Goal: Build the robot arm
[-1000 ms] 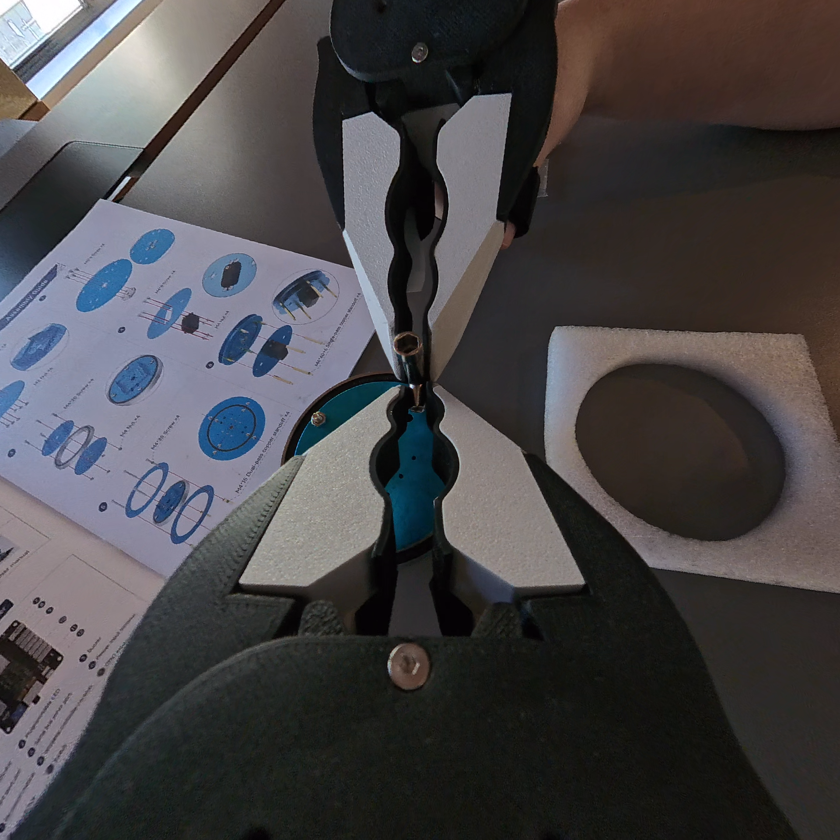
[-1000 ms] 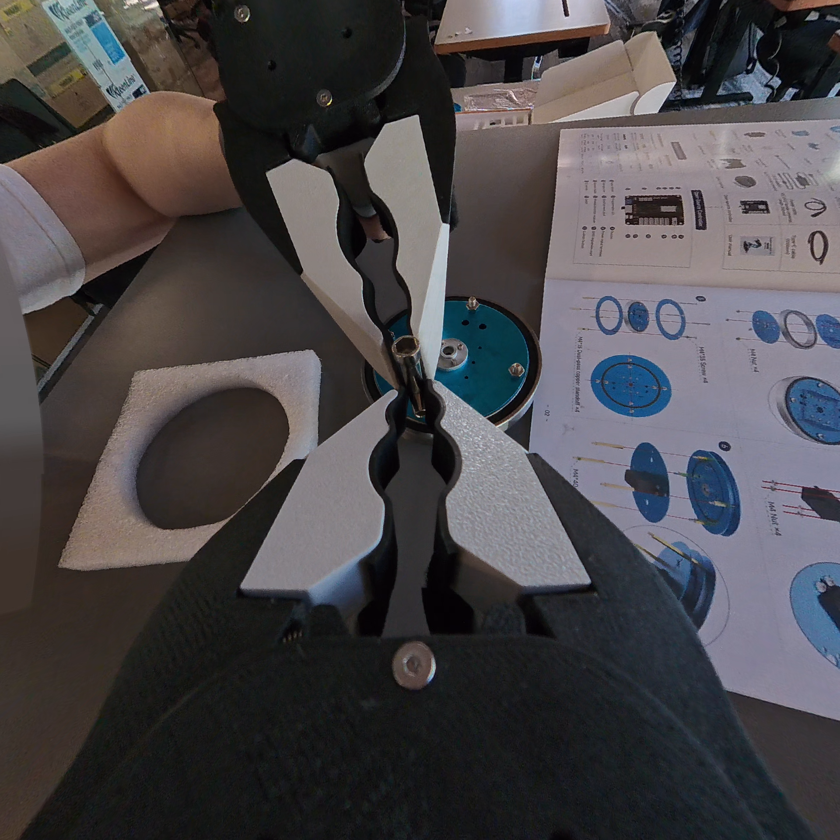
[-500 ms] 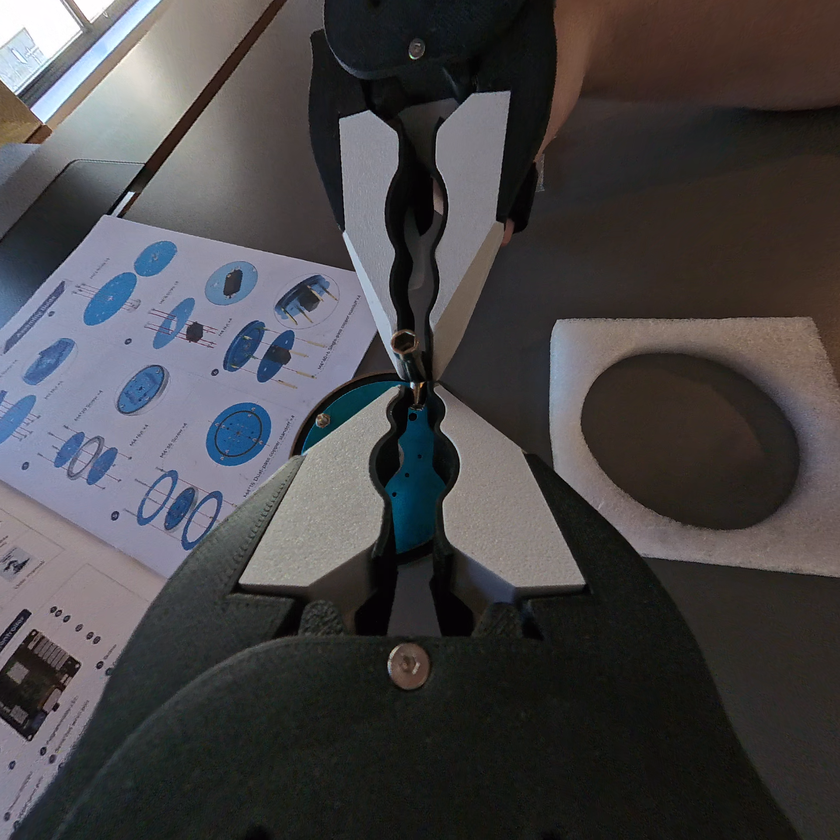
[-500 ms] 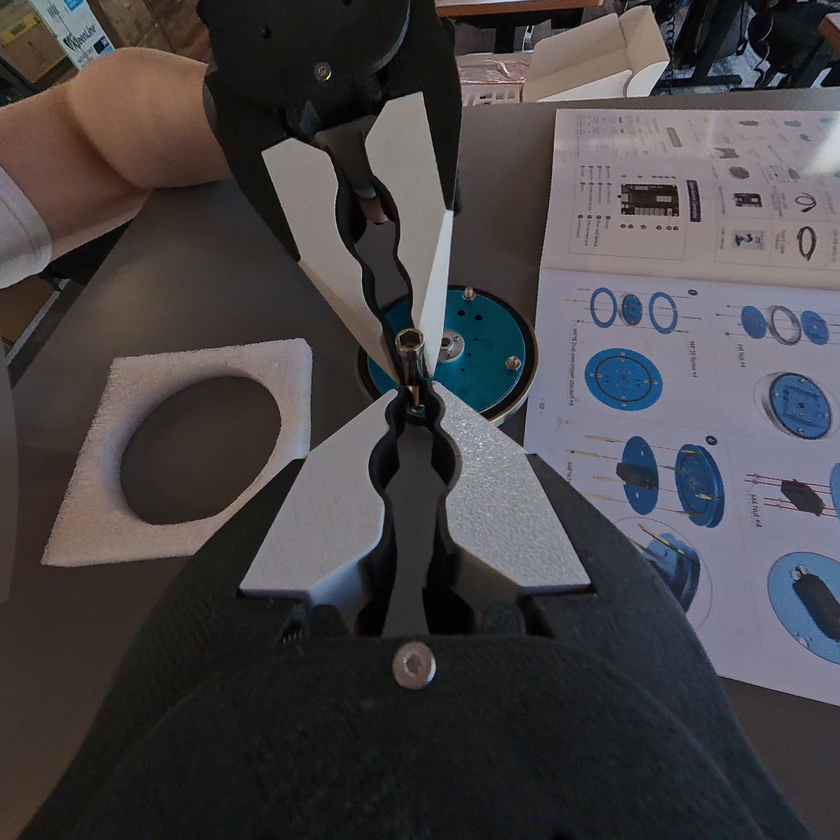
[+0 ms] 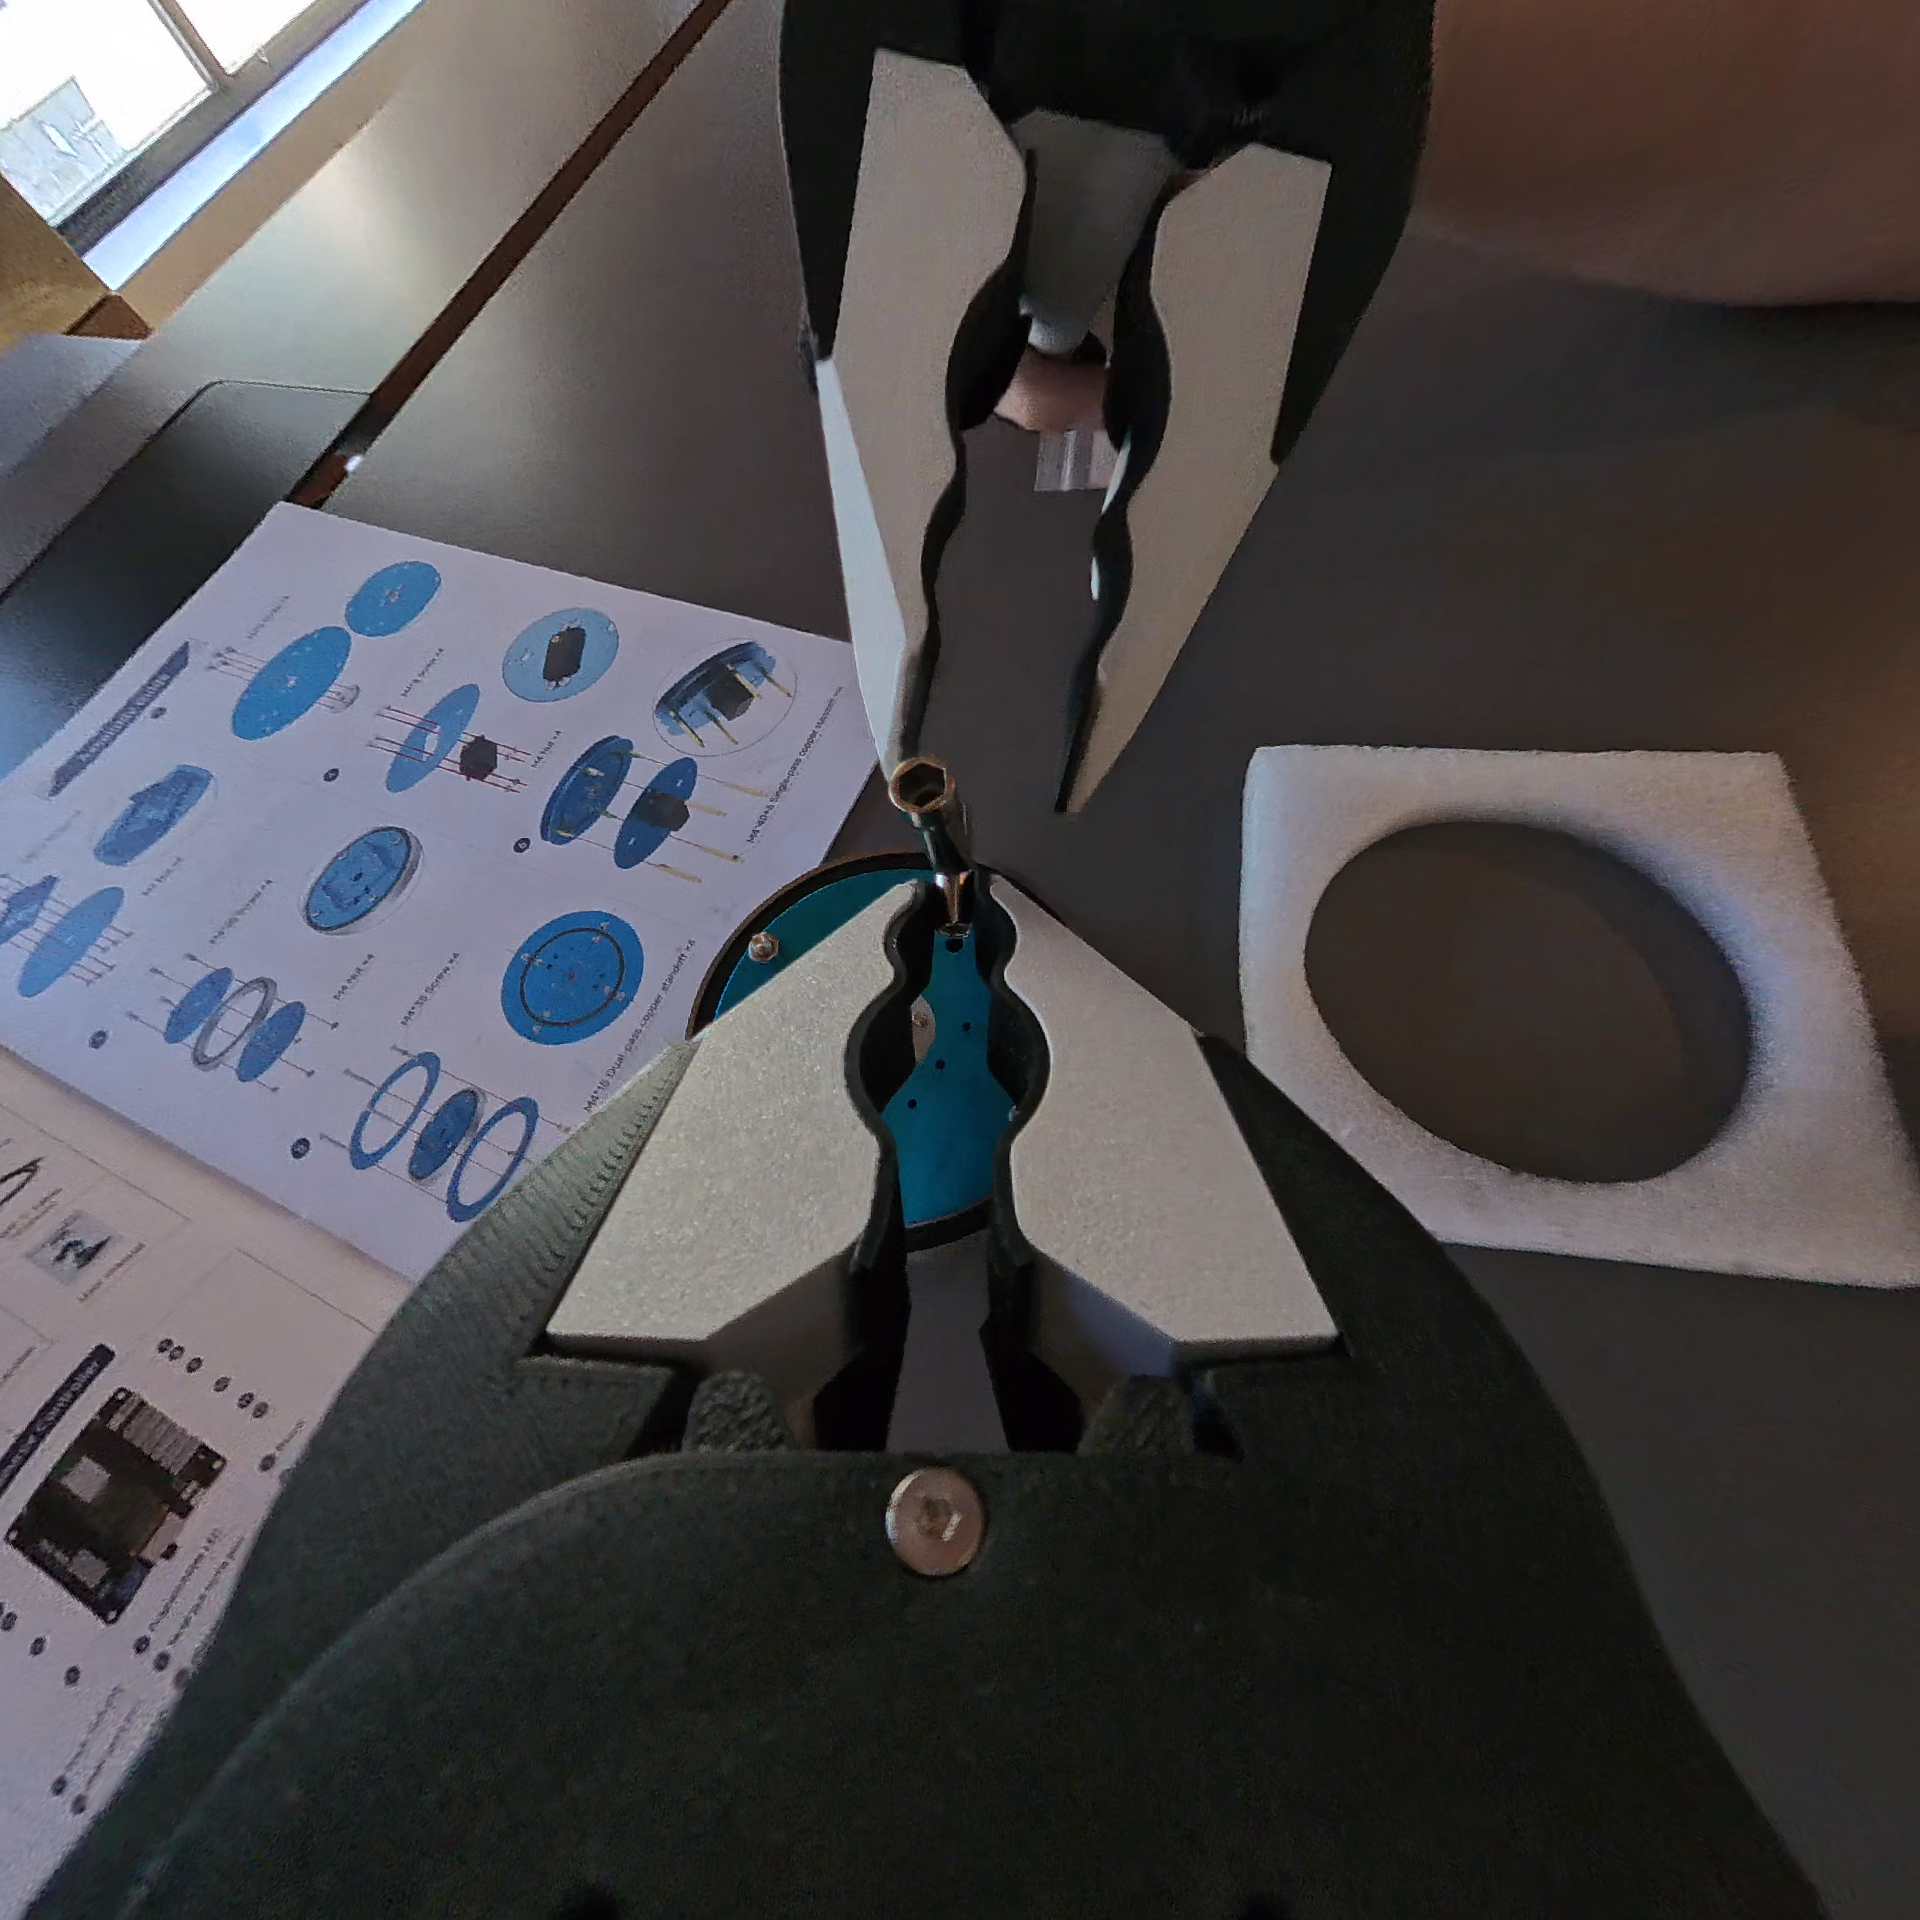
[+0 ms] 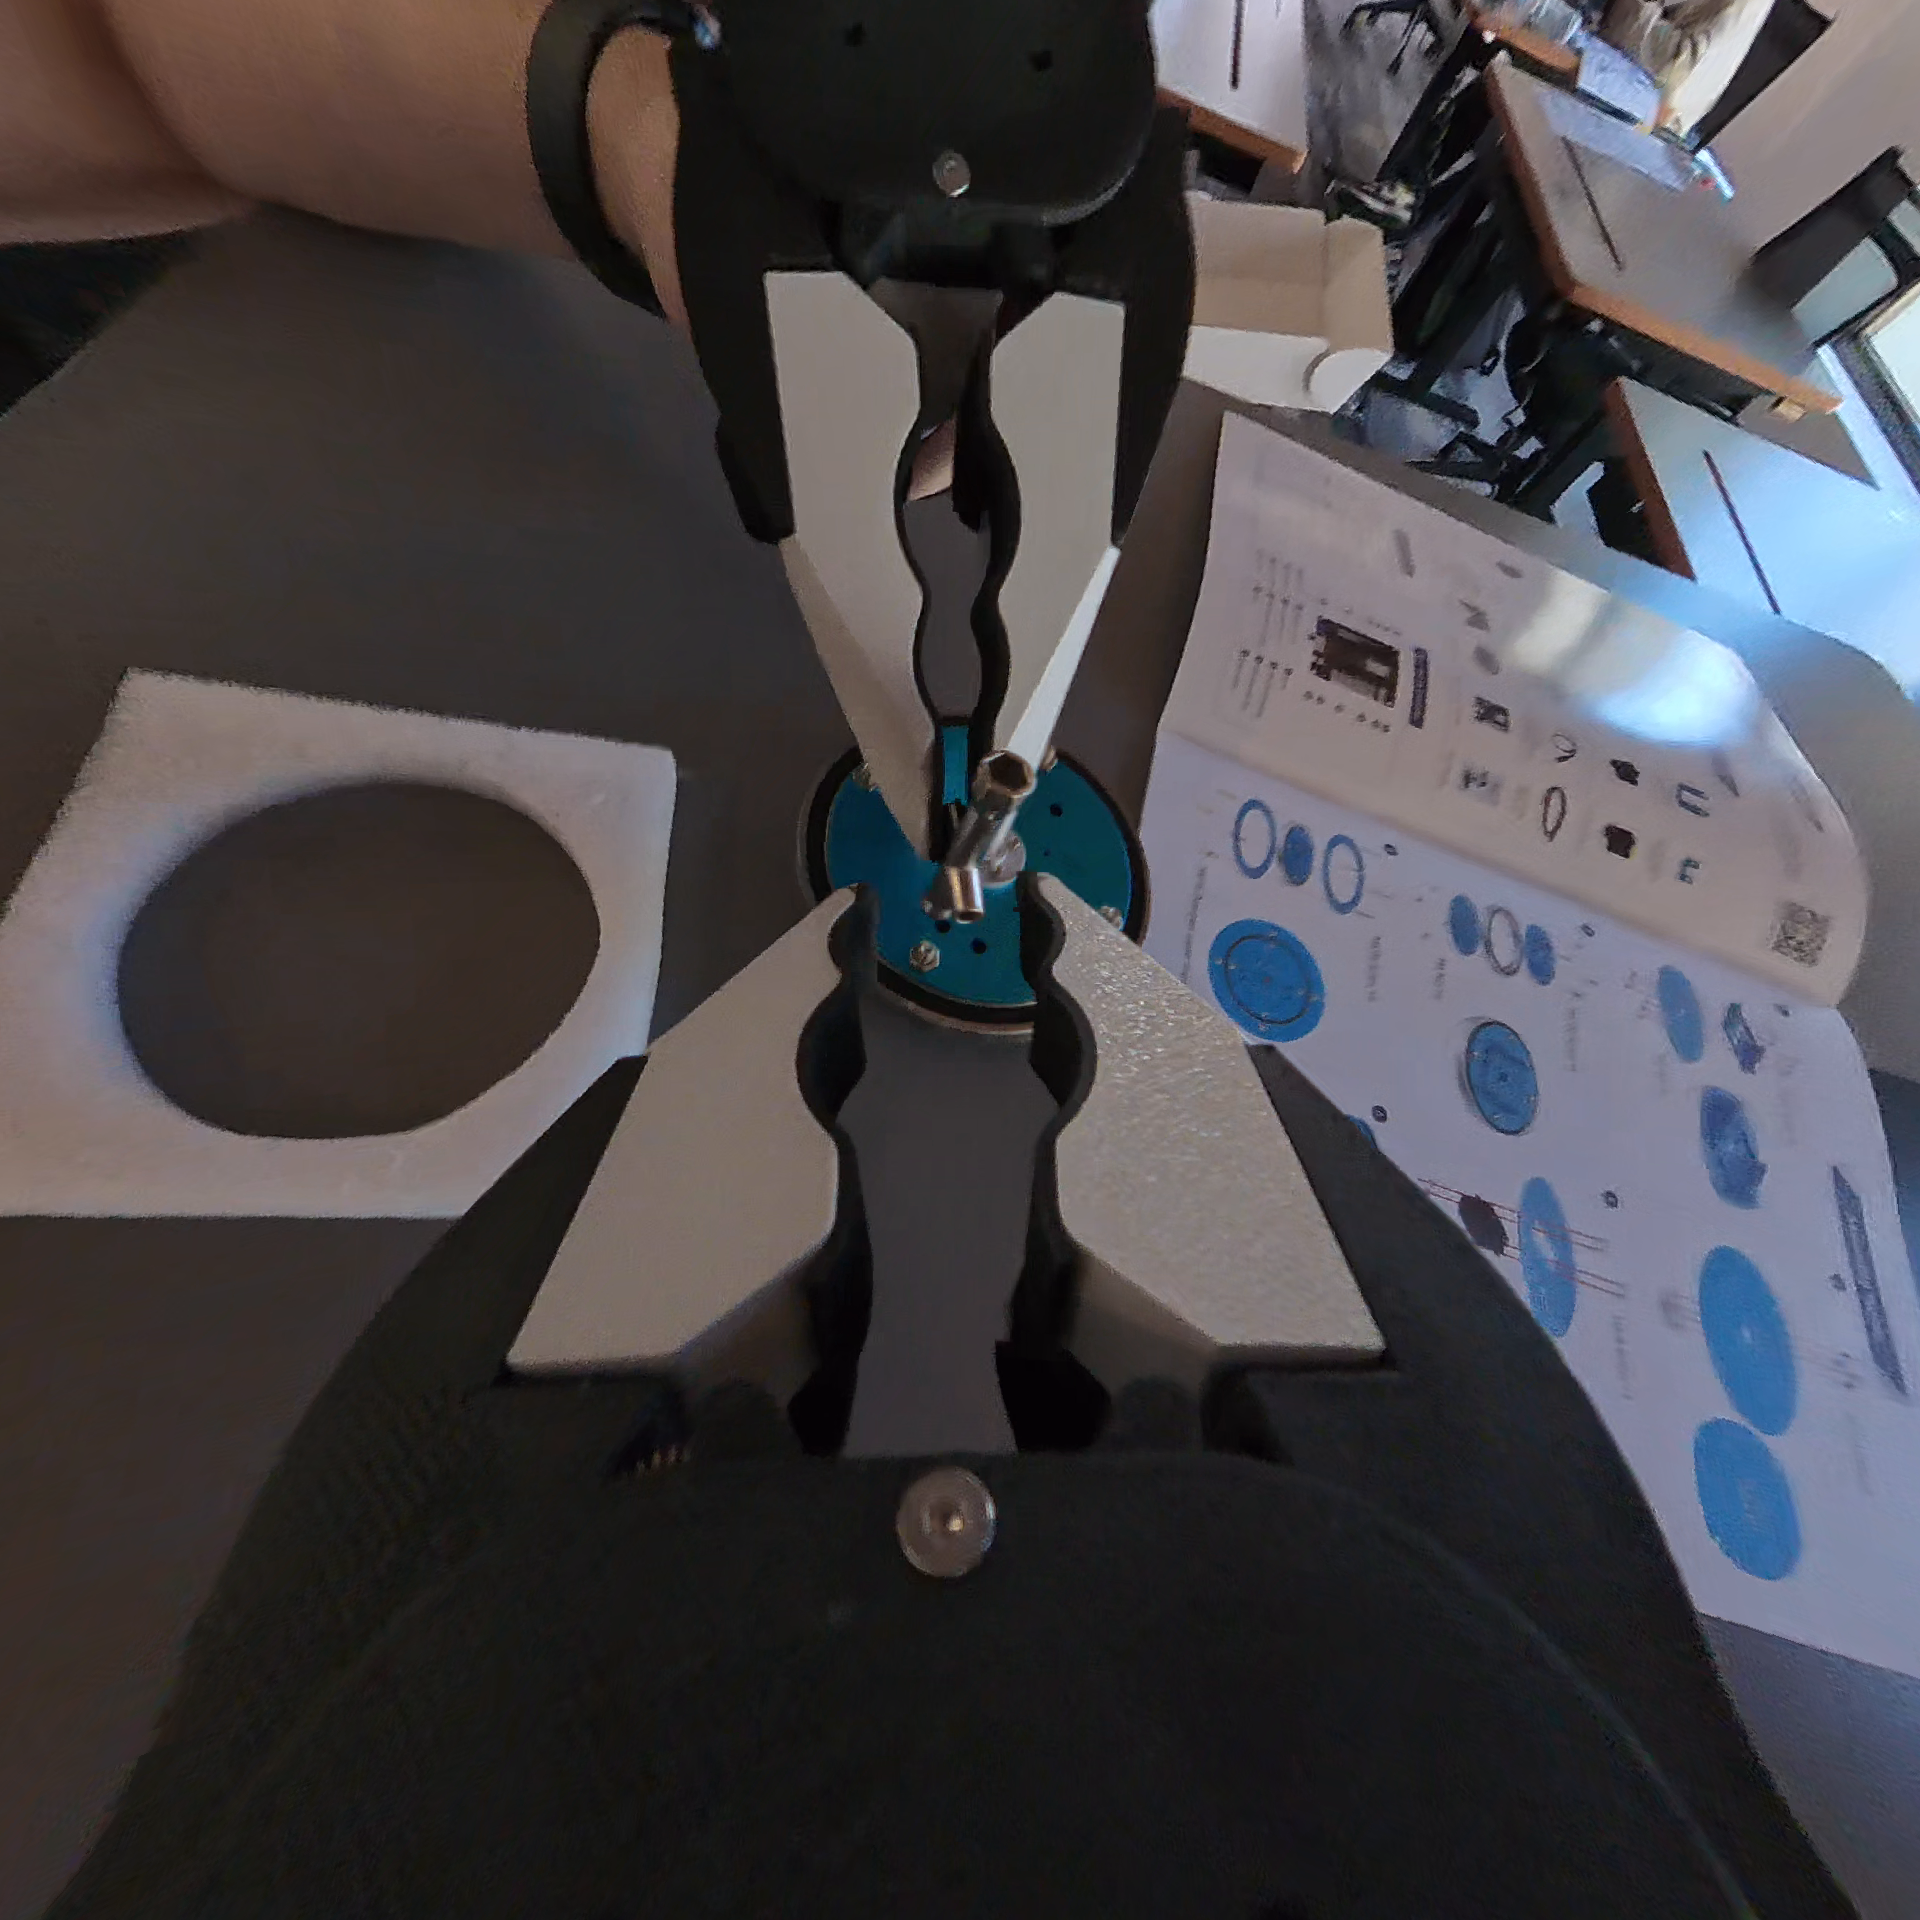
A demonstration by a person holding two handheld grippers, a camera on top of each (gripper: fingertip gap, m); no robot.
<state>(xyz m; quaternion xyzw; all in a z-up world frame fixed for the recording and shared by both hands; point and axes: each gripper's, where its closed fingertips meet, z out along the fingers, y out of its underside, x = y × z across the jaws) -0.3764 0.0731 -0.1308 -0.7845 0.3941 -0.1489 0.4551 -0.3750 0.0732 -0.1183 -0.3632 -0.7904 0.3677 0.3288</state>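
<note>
L gripper [image 5: 951,902] is pinching a small metal socket wrench [image 6: 975,847] at its tips; R gripper [image 6: 940,896], jaws spread, is sitting just beside it, over blue disc [image 6: 1081,862].

Socket wrench [image 6: 982,831]: bright polished metal. Disc [image 6: 1081,862]: blue, matt, with small metal nuts. Foam pad [image 5: 1766,935]: white, rough, porous. Instruction sheet [image 5: 312,831]: printed paper, slight sheen. Claw fingers [image 5: 748,1164]: grainy grey plastic on ribbed black bodies. Tabletop [image 5: 1558,623]: grey, matt, smooth.
</note>
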